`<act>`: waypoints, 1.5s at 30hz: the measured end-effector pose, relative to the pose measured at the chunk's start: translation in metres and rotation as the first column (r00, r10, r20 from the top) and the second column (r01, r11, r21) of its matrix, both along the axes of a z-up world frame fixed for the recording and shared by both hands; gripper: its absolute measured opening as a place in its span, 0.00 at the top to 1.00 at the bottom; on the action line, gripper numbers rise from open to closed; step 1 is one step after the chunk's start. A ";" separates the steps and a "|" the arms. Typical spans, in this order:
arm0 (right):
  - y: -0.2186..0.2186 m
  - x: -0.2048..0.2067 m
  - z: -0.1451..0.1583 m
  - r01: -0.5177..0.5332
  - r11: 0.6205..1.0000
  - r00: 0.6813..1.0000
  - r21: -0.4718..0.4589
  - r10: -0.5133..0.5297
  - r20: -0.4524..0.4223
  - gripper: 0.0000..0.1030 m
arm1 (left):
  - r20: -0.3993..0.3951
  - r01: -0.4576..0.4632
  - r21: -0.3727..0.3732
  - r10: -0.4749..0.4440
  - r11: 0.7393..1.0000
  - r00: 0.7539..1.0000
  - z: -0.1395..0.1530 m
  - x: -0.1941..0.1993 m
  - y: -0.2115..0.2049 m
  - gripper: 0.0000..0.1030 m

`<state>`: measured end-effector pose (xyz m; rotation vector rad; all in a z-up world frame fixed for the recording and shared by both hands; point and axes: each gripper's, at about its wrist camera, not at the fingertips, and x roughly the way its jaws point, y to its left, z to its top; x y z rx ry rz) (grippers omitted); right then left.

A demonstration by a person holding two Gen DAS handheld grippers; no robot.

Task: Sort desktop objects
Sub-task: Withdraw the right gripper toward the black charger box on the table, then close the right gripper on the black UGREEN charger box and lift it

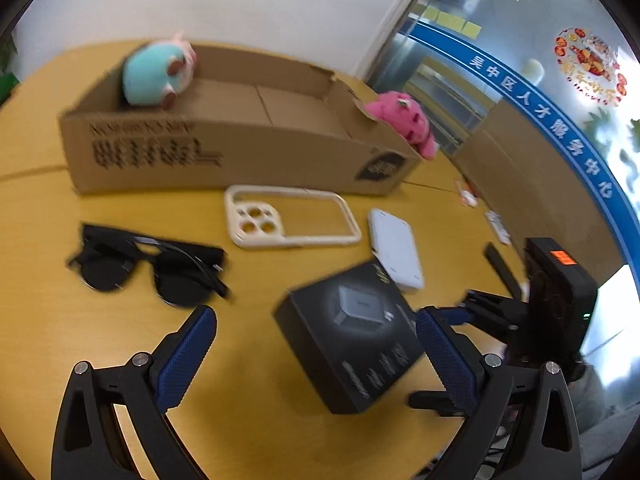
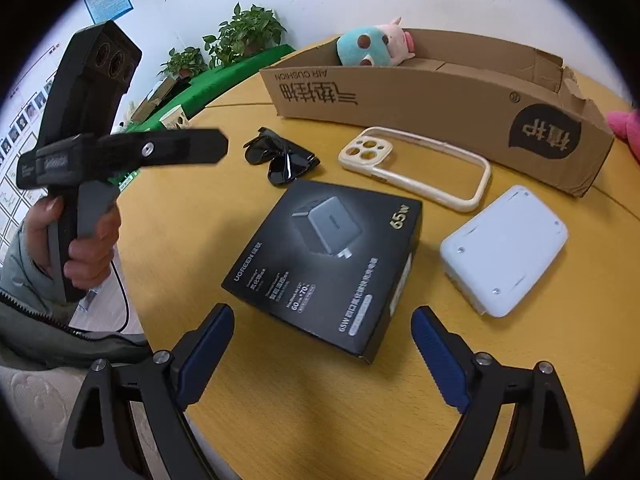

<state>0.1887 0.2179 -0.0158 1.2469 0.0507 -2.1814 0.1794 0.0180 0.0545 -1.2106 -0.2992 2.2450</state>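
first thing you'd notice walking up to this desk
Probably the long cardboard box at the back of the yellow table, with a teal and pink plush toy sitting in its left end. In front lies the black charger box, between the sunglasses and a white device, with both open grippers hovering near it.

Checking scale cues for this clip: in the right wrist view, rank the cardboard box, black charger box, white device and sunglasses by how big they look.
1. cardboard box
2. black charger box
3. white device
4. sunglasses
The sunglasses lie farther from the camera, so they probably look smaller than they are.
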 end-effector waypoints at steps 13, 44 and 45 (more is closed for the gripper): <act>0.006 -0.001 -0.008 0.015 0.999 1.000 -0.029 -0.014 0.010 0.11 | 0.175 0.062 0.041 -0.068 0.997 0.982 -0.050 -0.009 0.017 0.16; -0.059 0.000 0.045 0.077 0.970 0.958 0.230 -0.008 -0.287 0.29 | -0.041 0.007 0.018 -0.006 1.000 0.999 0.024 -0.005 0.007 0.28; -0.061 0.000 0.055 0.080 0.969 0.948 0.233 -0.002 -0.318 0.29 | -0.073 0.005 0.016 -0.004 1.000 0.997 0.035 -0.005 0.005 0.28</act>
